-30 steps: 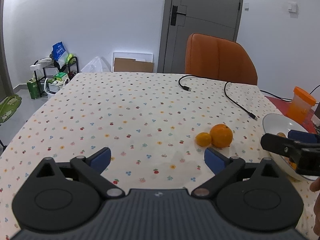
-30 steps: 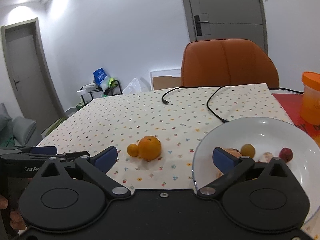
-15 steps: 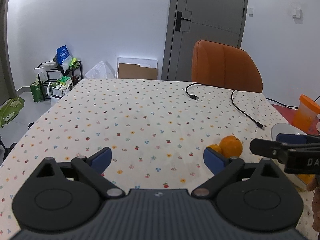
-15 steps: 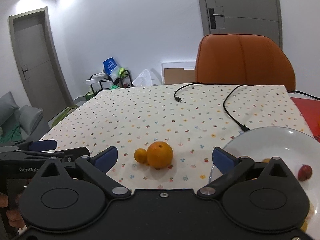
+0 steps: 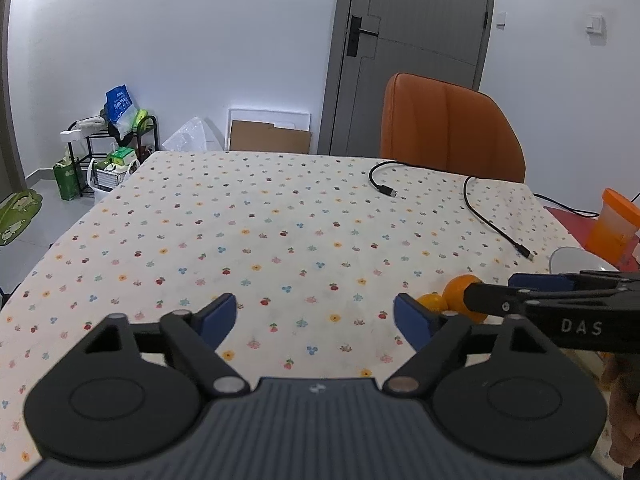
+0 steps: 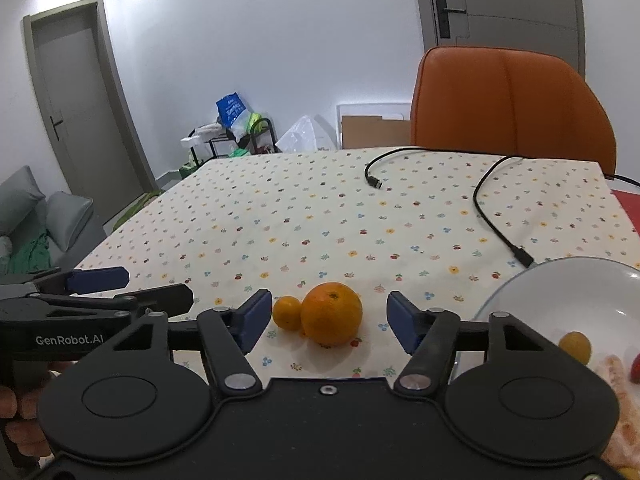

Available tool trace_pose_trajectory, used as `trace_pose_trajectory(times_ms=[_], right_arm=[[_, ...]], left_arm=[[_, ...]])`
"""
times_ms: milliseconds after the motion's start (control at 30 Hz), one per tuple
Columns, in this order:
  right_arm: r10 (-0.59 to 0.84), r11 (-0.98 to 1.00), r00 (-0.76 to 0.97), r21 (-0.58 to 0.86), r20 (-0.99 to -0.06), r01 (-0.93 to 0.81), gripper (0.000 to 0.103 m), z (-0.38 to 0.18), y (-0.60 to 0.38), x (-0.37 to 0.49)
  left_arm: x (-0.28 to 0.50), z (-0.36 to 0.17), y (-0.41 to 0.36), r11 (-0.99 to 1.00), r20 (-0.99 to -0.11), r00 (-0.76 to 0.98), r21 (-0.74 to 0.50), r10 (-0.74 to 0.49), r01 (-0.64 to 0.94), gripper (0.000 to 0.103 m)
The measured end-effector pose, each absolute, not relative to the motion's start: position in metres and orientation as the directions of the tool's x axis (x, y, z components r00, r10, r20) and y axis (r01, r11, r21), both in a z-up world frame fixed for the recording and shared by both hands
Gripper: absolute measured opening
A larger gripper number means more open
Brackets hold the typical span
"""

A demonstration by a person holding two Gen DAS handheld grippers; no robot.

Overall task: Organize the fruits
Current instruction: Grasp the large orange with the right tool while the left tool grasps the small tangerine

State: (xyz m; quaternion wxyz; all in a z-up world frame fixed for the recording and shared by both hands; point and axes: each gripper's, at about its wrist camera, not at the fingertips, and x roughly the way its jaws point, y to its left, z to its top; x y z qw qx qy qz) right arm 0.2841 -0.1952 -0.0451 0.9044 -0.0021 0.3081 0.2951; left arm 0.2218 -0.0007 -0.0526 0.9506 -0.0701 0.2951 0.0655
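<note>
Right gripper point(image 6: 327, 316) sitting wide open, nothing in it, now lining up square on the big orange point(image 6: 331, 314), which is framed right between the blue pads. Been swinging over from the white bowl point(image 6: 576, 280) during the last second, bowl sliding off to the right edge of view. Probably meaning the next pick is coming, with the grab not yet made.

Left gripper point(image 5: 316, 322) also spread wide and empty, hovering over bare tablecloth point(image 5: 260, 240), drifting a bit further from the fruit than a second ago.

Counting outward: two loose fruits on the table, the big orange and a small mandarin point(image 6: 287, 312) touching its left side. In the bowl, three pieces showing at least, maybe more hiding behind the gripper. Two black cables point(image 6: 492, 216) lying further back, one orange chair point(image 6: 508, 108) behind the table.
</note>
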Motion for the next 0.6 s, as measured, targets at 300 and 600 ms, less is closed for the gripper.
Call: trace_pose_trajectory(times_ms=[300,600], right_arm=[[0.519,0.822,0.603,0.161,-0.606,-0.546,0.041,-0.061,-0.183,0.297],[0.536,0.825,0.640,0.182,-0.550,-0.535,0.036,-0.054,-0.200,0.293]], left_arm=[[0.227,-0.060,0.003,0.982,-0.587,0.806,-0.091,0.080,-0.163,0.069],[0.239,-0.064,-0.015,0.989,-0.588,0.808,-0.089,0.041,-0.114,0.064]])
